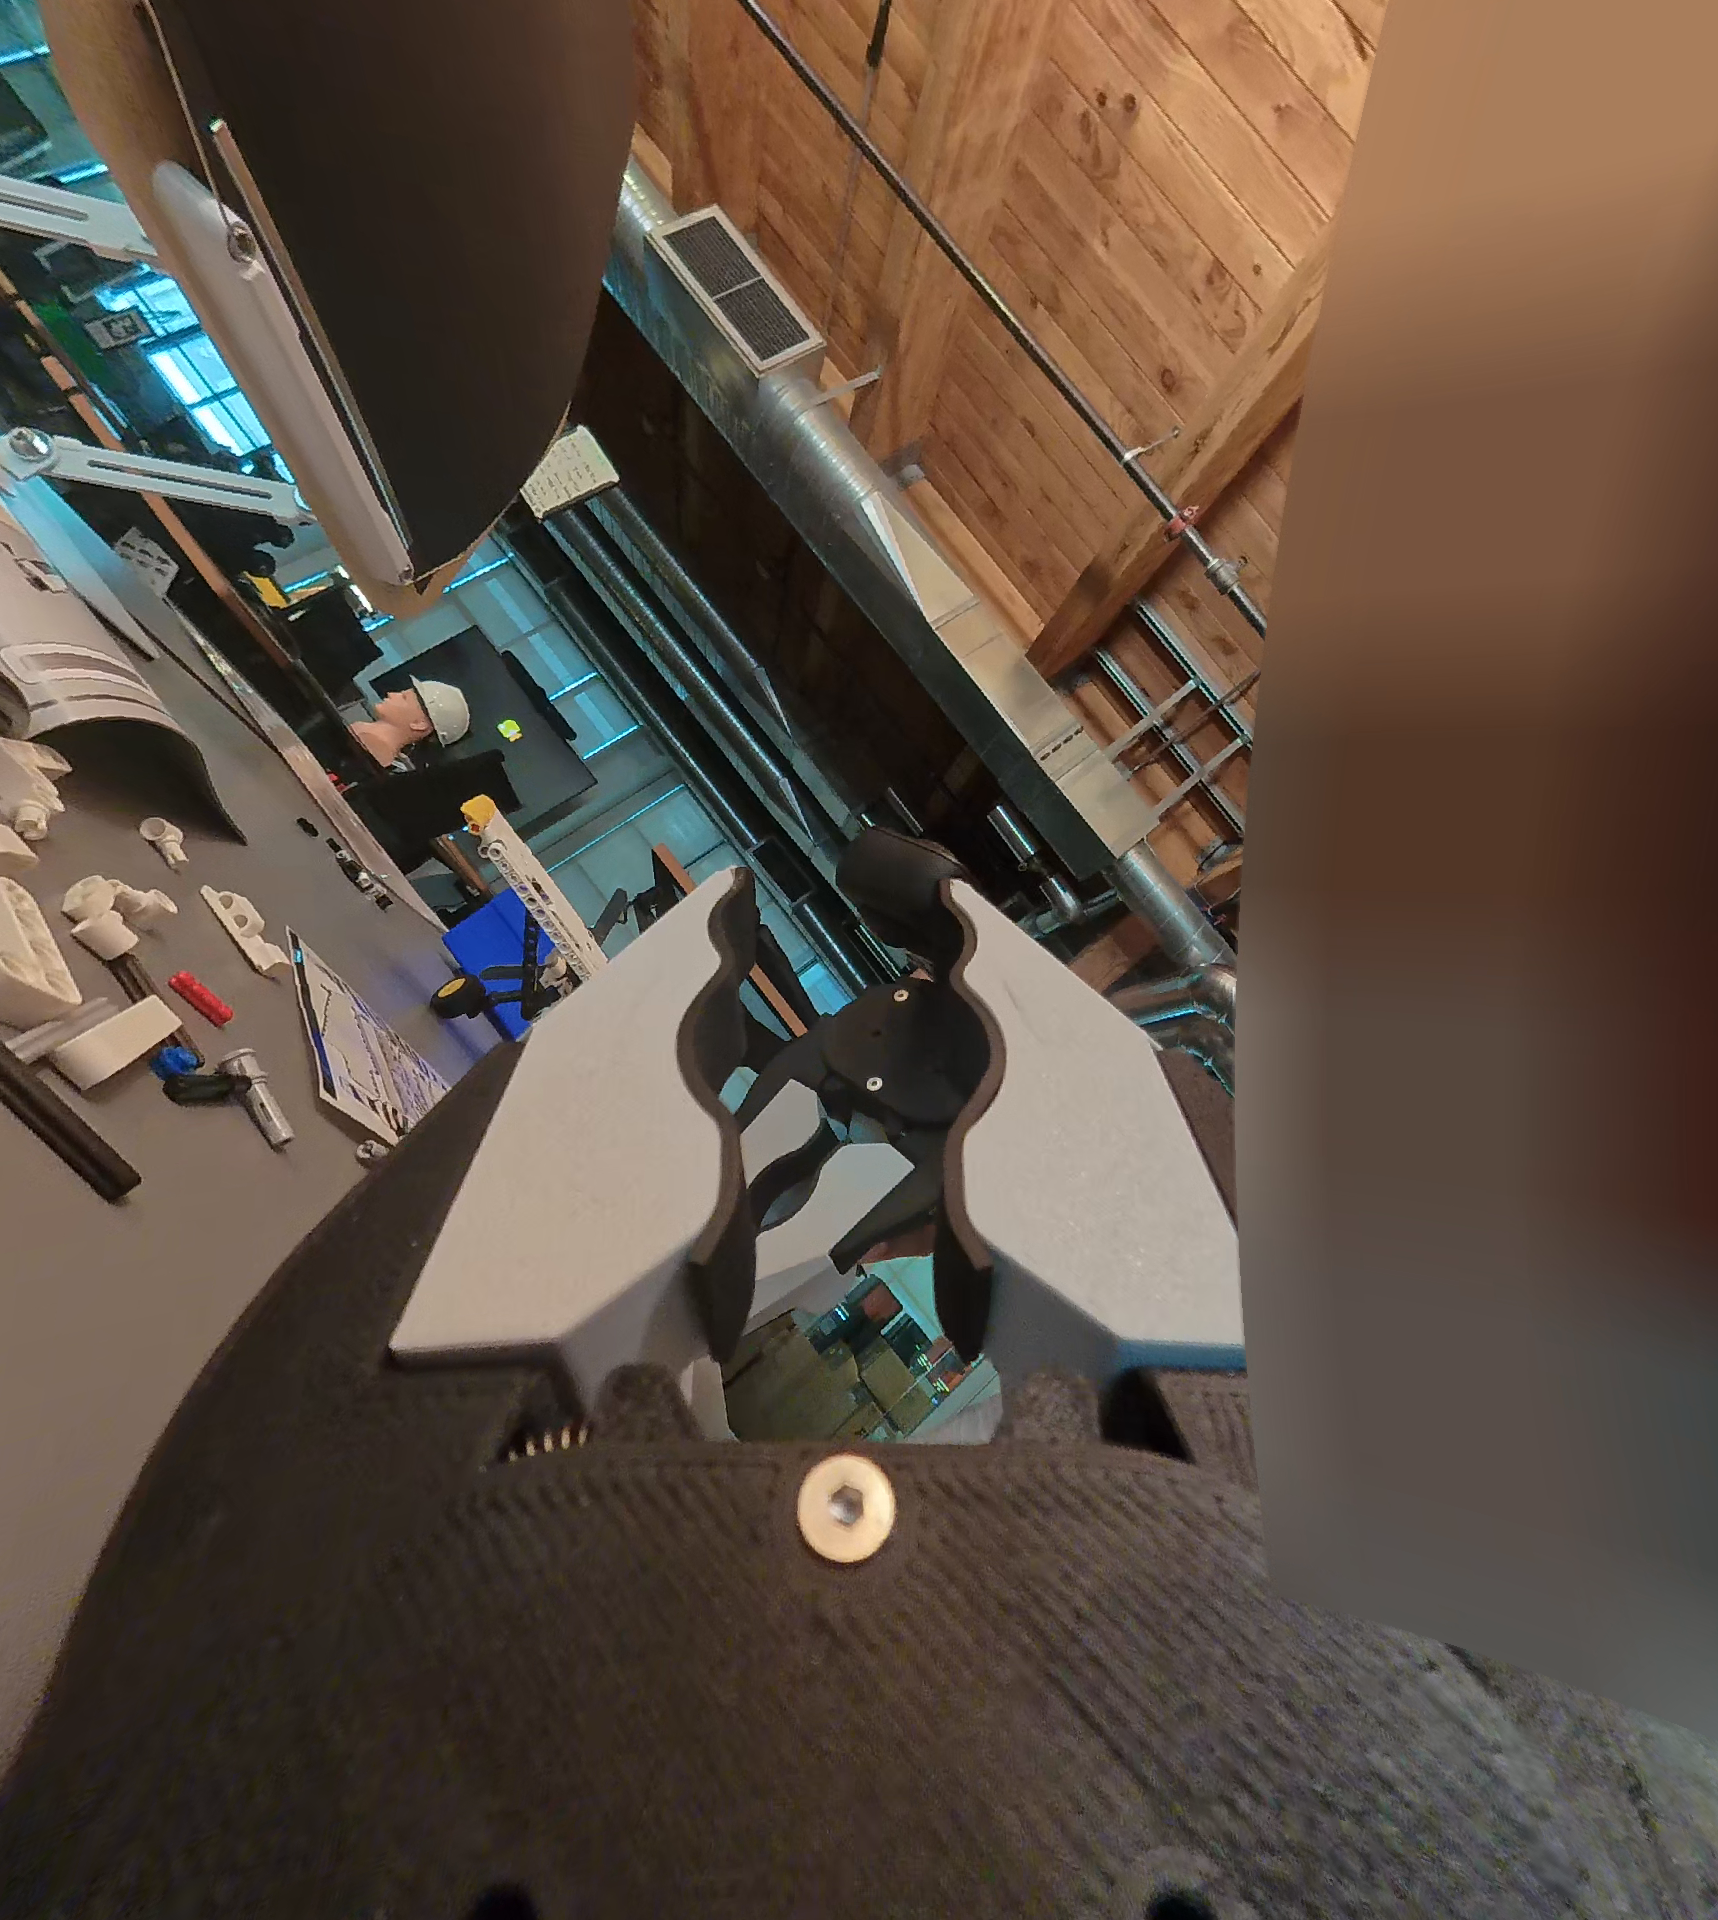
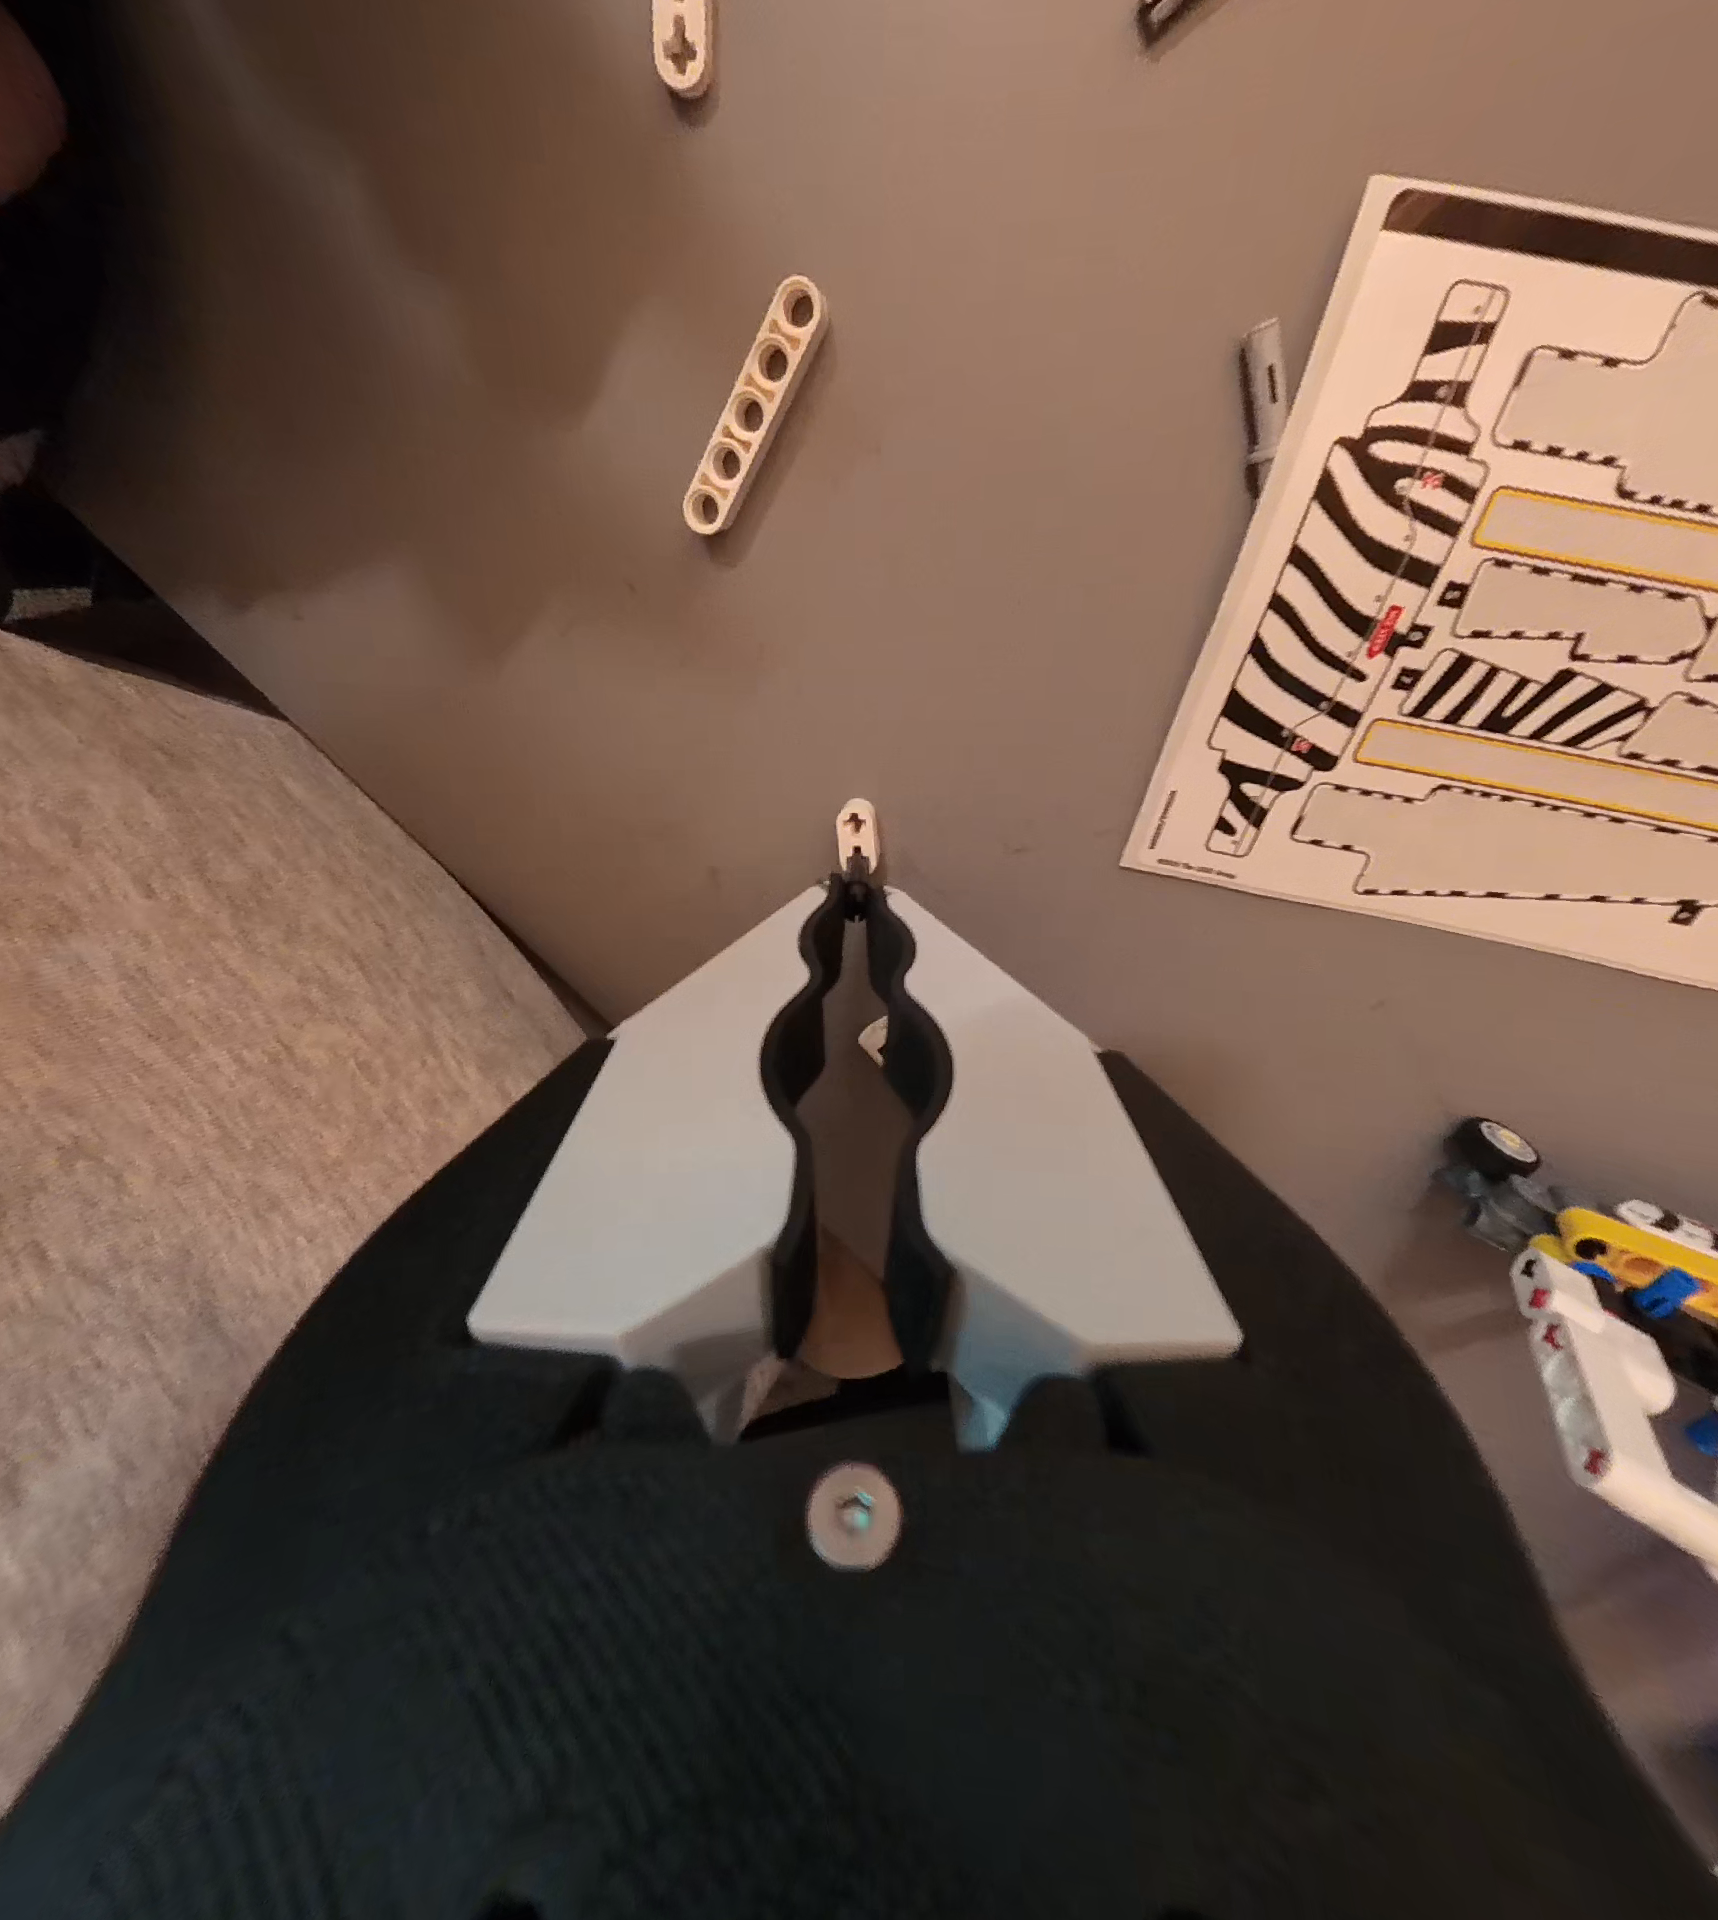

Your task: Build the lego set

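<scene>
Small white lego piece (image 2: 855, 831) with a cross-shaped hole, pinched by its near end at the very tips of the right tongs (image 2: 855, 902). Pressed together on it, those tongs, with only a sliver of gap further back. Long axis of the piece in line with the fingers, free end pointing straight ahead and away from the camera. Low over the grey bench (image 2: 990, 312); whether touching it or just clear of it, cannot tell.

Likely destination, the partly built model (image 2: 1665, 1340) of white, yellow and blue, lying on the bench off to the right of the tongs and nearer the camera than the piece. So: a swing to the right and a pull back, as a guess, with the piece probably needing a turn before its hole lines up with anything (no mating pin or axle clear enough to name).

Nearer by far, the right side. Right tongs angled steeply down at the bench, wrist roughly level. Ahead and slightly left, a five-hole white beam (image 2: 756, 405), well apart; to the right, a sticker sheet (image 2: 1354, 623).

Left tongs (image 1: 850, 894) spread wide and holding nothing, tipped up toward the timber ceiling, away from the work. Loose white parts (image 1: 3, 935) scattered on the bench at the left of that view, not within reach of the tips as posed.
</scene>
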